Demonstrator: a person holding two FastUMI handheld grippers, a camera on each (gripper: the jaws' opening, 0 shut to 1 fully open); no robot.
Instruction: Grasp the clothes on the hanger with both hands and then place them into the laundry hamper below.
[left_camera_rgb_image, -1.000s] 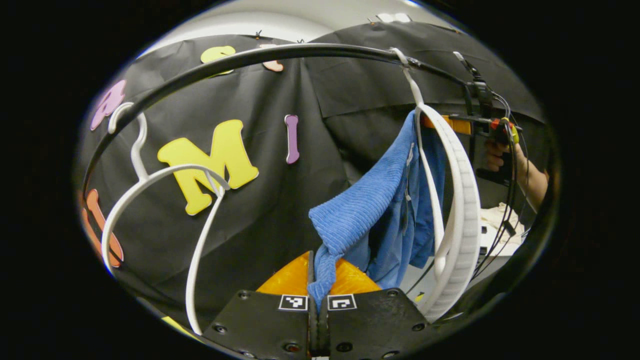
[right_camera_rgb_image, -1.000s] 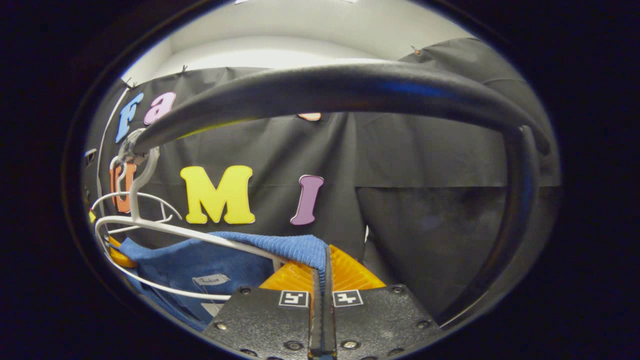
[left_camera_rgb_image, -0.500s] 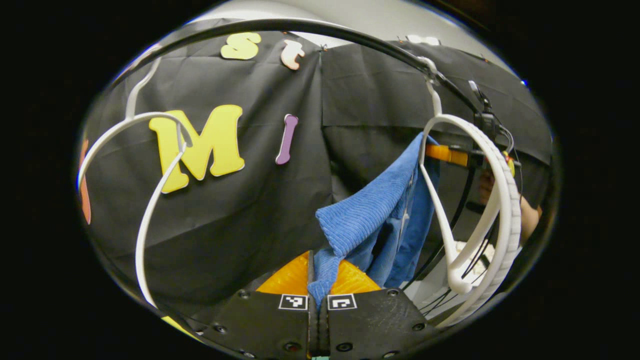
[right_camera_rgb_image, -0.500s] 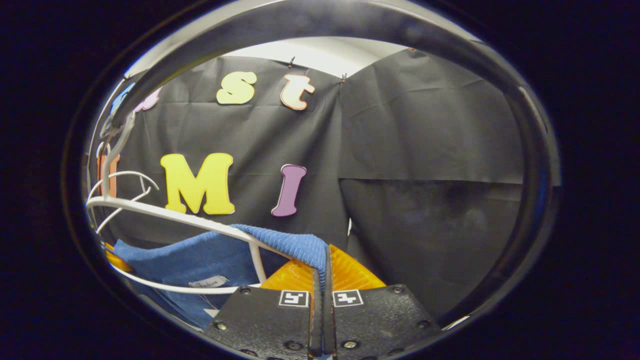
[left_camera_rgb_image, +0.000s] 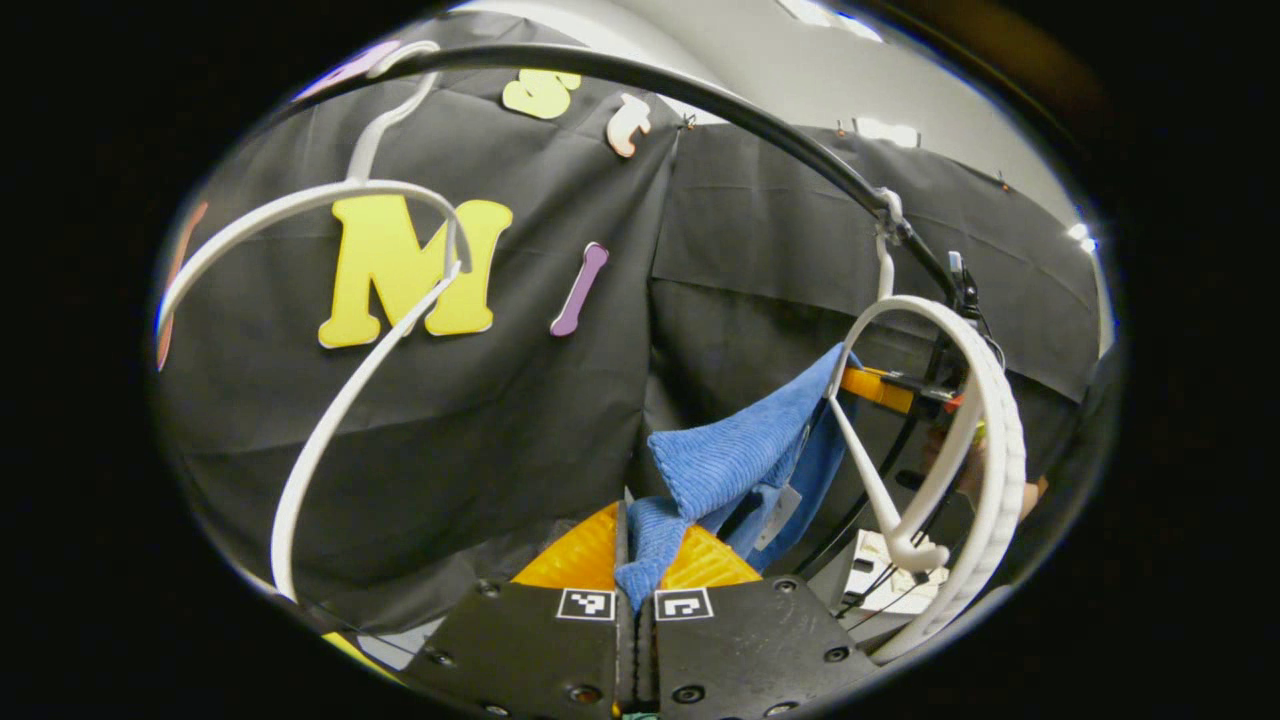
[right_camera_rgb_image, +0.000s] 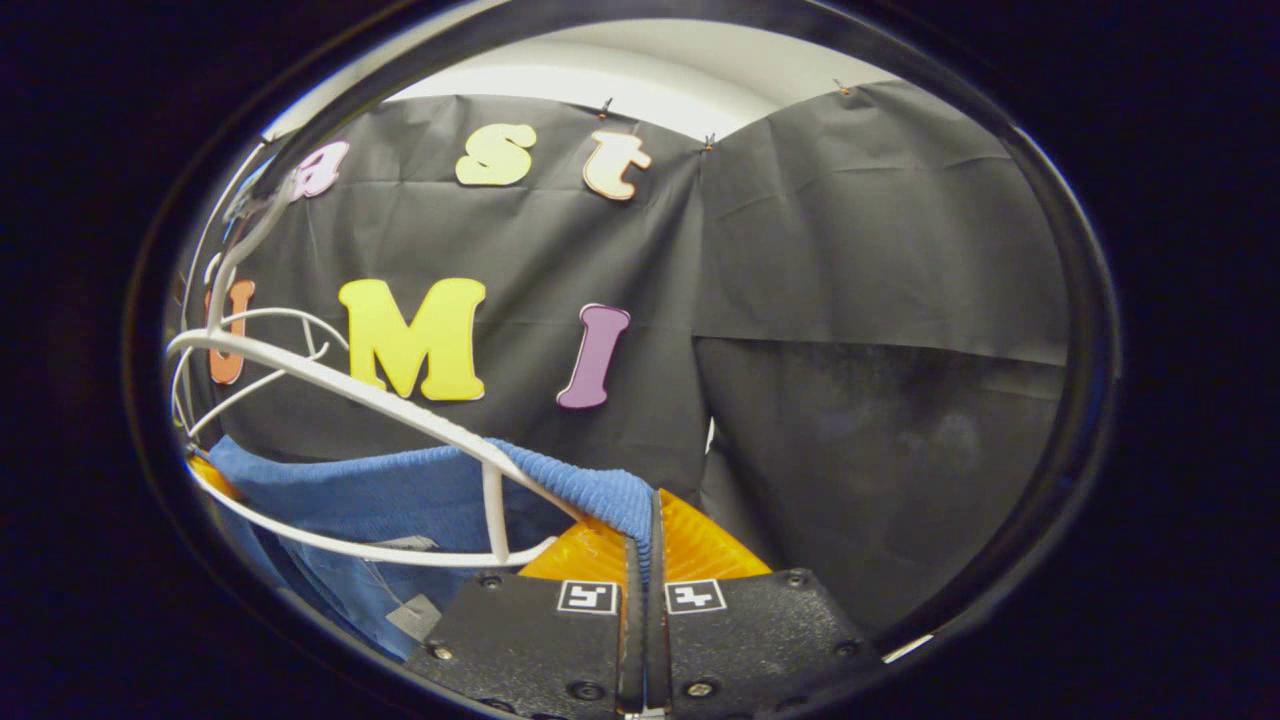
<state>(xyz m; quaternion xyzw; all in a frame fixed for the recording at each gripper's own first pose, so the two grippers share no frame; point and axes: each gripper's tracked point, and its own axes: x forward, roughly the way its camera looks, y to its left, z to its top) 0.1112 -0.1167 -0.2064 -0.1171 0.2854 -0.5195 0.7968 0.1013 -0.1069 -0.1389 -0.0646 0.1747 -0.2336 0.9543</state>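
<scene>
While clamped (both tools (left_camera_rgb_image: 636, 560) (right_camera_rgb_image: 645, 550)): garment (left_camera_rgb_image: 735, 460).

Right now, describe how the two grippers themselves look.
Each gripper, left and right, has a black body with screws and two square black-and-white markers. In the left gripper view, the right gripper farther off trails dark cables.

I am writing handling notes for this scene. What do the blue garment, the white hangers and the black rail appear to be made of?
Blue garment: soft ribbed knit, matte; fine ridges show.
White hangers: probably moulded plastic, smooth with a ridged outer band.
Black rail: probably painted metal tube, slightly glossy; not certain.
</scene>
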